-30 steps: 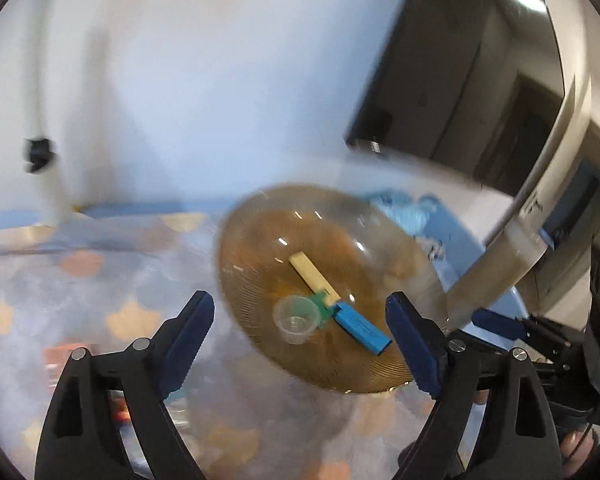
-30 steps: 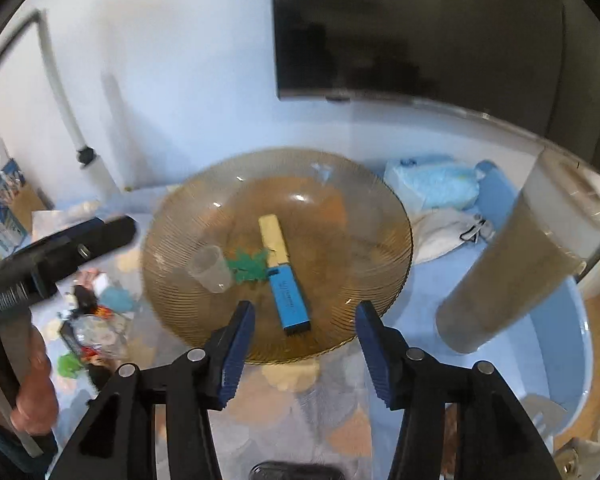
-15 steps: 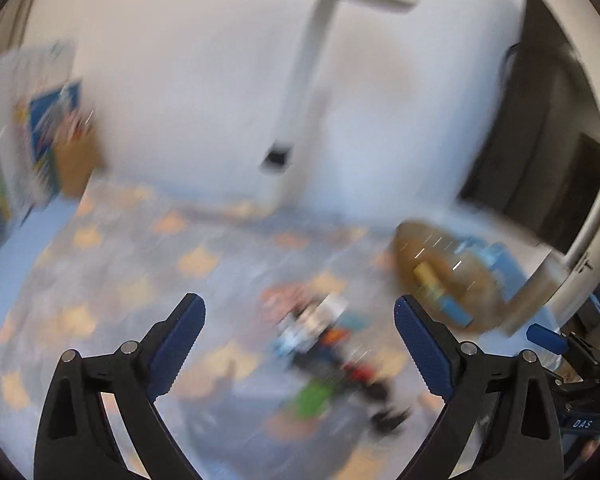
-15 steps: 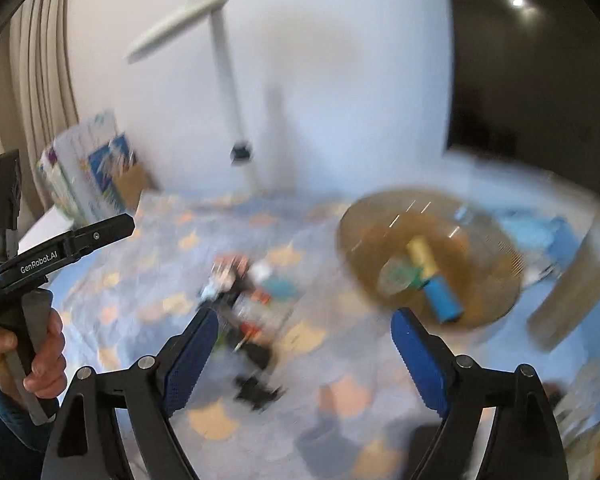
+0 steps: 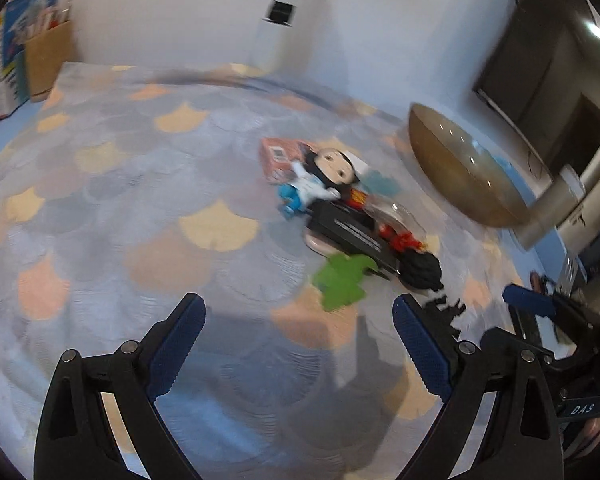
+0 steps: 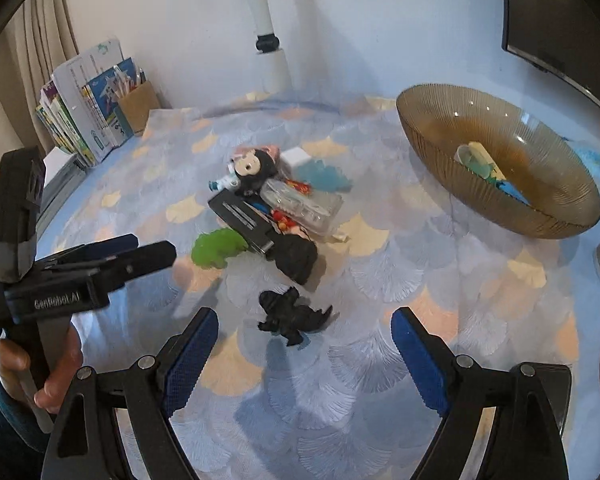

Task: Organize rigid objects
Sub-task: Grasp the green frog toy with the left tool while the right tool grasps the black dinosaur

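Right wrist view: a table under a scallop-patterned cloth carries, at far right, a ribbed amber glass bowl already holding a few small pieces. A jumble of toys sits mid-table, well apart from the bowl: a black-haired doll, a clear plastic case, a black flat bar, a green figure. Nearest lies a small black dinosaur figure, alone, its long axis running left to right. The right gripper hangs just short of it, jaws spread wide and empty, straddling that axis, so it looks the nearer tool. The left gripper, equally spread and empty, points at bare cloth left of the green figure.
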`<move>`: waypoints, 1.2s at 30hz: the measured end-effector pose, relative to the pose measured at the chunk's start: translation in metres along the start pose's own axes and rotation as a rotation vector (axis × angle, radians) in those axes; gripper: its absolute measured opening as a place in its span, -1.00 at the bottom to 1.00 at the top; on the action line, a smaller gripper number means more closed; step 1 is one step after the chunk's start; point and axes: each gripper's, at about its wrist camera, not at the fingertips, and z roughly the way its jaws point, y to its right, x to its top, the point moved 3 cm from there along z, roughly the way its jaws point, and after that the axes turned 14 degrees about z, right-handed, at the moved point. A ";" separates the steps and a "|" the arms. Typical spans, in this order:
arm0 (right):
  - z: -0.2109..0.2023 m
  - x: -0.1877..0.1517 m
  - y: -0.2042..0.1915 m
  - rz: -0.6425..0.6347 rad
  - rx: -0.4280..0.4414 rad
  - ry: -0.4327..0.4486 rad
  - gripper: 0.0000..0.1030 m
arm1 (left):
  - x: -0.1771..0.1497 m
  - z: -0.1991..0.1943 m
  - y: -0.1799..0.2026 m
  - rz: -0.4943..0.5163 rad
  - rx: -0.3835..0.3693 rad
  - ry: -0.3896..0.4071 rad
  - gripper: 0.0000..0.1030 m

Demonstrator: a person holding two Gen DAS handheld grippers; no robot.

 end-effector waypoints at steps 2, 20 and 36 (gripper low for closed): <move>0.006 -0.003 0.003 0.009 -0.009 -0.024 0.70 | -0.001 0.004 0.006 0.014 -0.004 -0.015 0.82; 0.037 -0.010 -0.004 -0.021 0.038 -0.087 0.25 | 0.018 0.035 0.036 0.119 -0.005 -0.062 -0.40; 0.034 -0.031 -0.043 -0.241 0.038 -0.090 -0.11 | 0.008 -0.003 -0.017 -0.037 0.100 0.048 -0.40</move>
